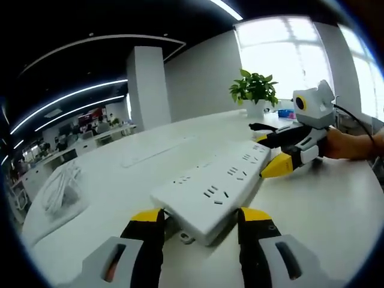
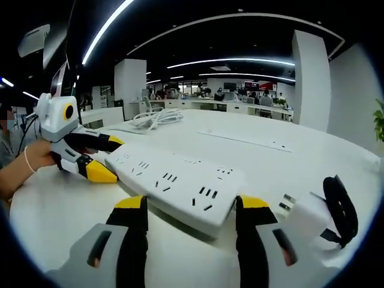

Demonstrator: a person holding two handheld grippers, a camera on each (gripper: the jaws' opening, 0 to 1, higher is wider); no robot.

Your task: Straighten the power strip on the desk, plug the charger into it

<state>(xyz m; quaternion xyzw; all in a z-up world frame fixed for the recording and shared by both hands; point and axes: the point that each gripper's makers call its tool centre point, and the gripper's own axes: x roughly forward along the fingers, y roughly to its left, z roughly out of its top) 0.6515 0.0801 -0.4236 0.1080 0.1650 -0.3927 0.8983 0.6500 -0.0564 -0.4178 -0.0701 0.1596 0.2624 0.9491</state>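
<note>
Flanking the power strip [image 1: 219, 183] ends, both open hand-held grippers [image 1: 201, 225] [image 2: 191, 213] risked knocking the near charger [image 2: 306, 219] off the table [image 1: 324, 204].

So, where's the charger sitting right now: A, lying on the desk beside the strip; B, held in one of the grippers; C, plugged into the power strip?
A: the white charger lies on the desk next to the power strip, its prongs bare and clear of the sockets.
</note>
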